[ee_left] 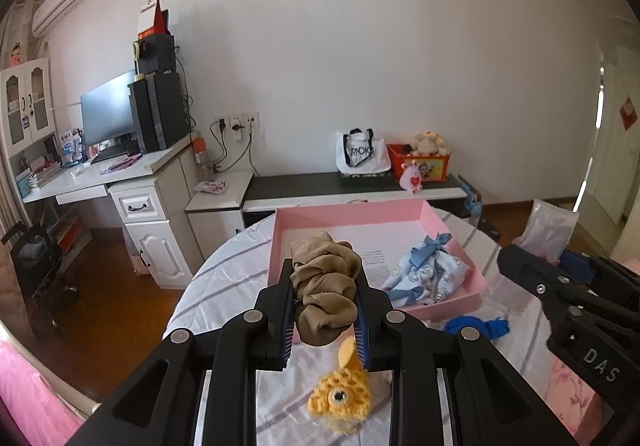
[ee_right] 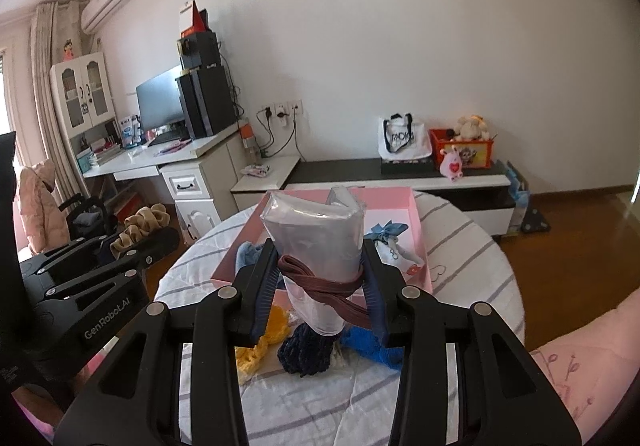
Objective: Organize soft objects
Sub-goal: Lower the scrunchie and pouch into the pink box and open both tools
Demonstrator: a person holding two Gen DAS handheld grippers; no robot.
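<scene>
I have both grippers raised over the round table (ee_left: 224, 270), which carries a white cloth with grey stripes.

Left gripper (ee_left: 326, 300): its jaws are pressed onto a tan scrunchie (ee_left: 326, 286). The scrunchie is bunched between the blue pads and sticks out past the fingertips. In the left wrist view it sits in front of the near left corner of the pink box (ee_left: 352, 211); whether it is over the box or short of it, I cannot tell.

Right gripper (ee_right: 320, 286): its jaws are pinching a clear plastic packet (ee_right: 316, 234) that stands upright between the fingers. A brown elastic band (ee_right: 320, 280) is wrapped around the packet at the level of the pads. The packet is held above the near edge of the pink box.

Pink box: open, shallow, resting on the far half of the table. Inside it, towards the right, lies a white printed cloth pouch with a blue bow (ee_left: 430, 266).

On the tablecloth, near side of the box: a yellow crocheted fish (ee_left: 340, 394) directly below the left gripper; a dark blue knitted piece (ee_right: 306, 352) and a bright blue knitted piece (ee_right: 372, 346) below the right gripper. The yellow piece and the dark blue piece lie just beside each other.

Beyond the table I note a low cabinet (ee_right: 360, 169) against the wall.
</scene>
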